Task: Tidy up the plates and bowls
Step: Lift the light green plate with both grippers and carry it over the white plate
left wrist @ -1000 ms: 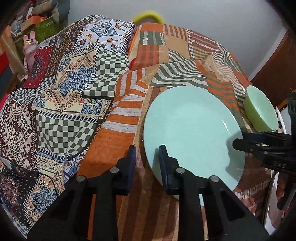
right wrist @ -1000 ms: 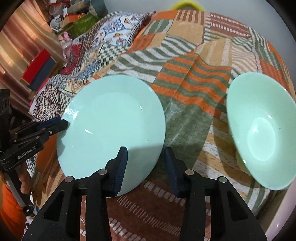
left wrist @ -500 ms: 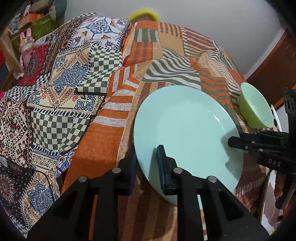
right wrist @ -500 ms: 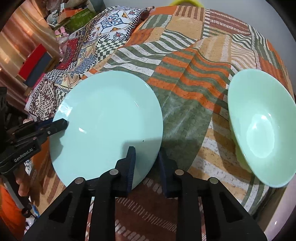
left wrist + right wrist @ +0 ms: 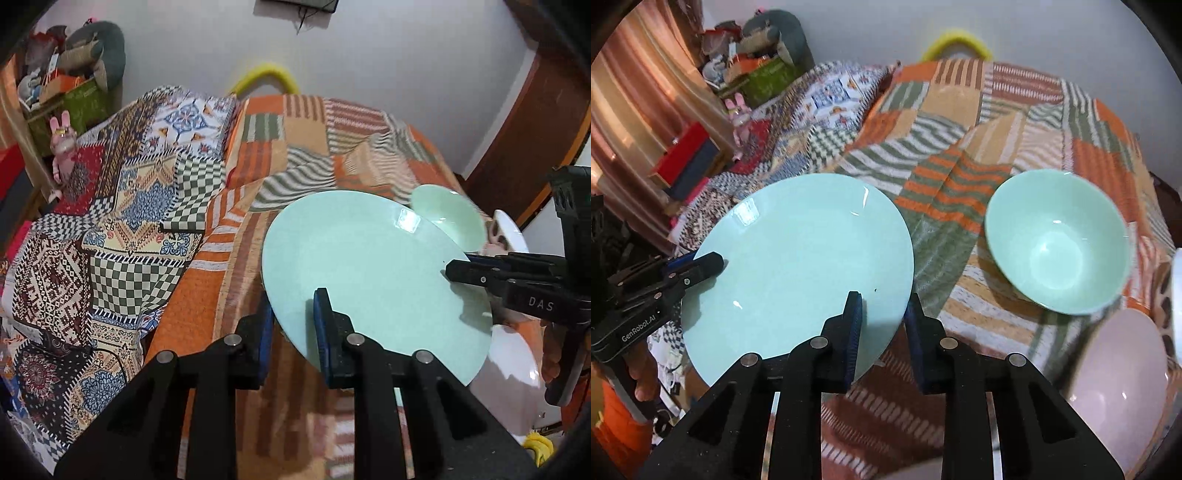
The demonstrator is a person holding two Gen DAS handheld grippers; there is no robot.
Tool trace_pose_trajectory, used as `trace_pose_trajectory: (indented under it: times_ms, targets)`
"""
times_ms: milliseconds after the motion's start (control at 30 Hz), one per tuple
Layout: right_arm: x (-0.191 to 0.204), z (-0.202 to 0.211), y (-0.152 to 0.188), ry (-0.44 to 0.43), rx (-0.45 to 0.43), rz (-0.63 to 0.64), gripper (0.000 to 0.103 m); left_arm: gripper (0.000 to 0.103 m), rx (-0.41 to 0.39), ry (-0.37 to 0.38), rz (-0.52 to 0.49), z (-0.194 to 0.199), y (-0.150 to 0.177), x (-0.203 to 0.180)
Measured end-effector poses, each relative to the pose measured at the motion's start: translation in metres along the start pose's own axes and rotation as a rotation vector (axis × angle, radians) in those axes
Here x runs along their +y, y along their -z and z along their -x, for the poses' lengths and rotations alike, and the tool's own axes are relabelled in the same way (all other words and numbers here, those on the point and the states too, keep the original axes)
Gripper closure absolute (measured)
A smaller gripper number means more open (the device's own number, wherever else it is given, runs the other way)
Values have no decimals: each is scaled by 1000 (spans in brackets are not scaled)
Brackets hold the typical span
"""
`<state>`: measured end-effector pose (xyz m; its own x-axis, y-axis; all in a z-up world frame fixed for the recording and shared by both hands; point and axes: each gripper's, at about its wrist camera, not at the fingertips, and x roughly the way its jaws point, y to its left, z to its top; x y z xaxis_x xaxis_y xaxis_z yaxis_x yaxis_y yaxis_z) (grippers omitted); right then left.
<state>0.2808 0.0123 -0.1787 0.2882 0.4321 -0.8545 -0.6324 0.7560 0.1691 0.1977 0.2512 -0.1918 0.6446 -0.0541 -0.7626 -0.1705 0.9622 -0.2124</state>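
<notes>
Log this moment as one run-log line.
left hand-held gripper: shut on plate rim | right hand-held gripper: shut on opposite rim | plate: lifted, tilted | green bowl: on quilt

the plate [image 5: 798,266] between the tongs is glossy and smooth, catching highlights like glazed ceramic. right of the right tongs, the green bowl [image 5: 1056,243] and pink bowl [image 5: 1123,373] shine likewise. beneath lies matt woven patchwork cloth [image 5: 147,206]. the fingers [image 5: 321,332] look matt black plastic.

Landmark: mint plate [image 5: 798,266]. Its right side: open patchwork cloth [image 5: 945,221], then green bowl [image 5: 1058,242] blocks. Pink bowl [image 5: 1123,373] near-right of that. Plate's left: bare quilt [image 5: 122,221], passable.
</notes>
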Motion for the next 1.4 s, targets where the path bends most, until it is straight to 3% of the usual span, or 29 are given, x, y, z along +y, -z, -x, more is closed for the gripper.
trace_pose_trajectory:
  times_ms: [367, 633, 1067, 1400]
  targets:
    - [3, 81, 43, 4, -126, -4, 82, 82, -48, 42, -60, 66, 23, -53]
    - [-8, 126, 90, 23, -182, -49, 82, 82, -38, 79, -121, 89, 46, -99]
    - [-43, 155, 166, 45, -185, -147, 81, 80, 60, 114, -196, 75, 91, -164]
    - [-64, 144, 211, 46, -145, -233, 81, 80, 164, 100, -239, 44, 116, -191]
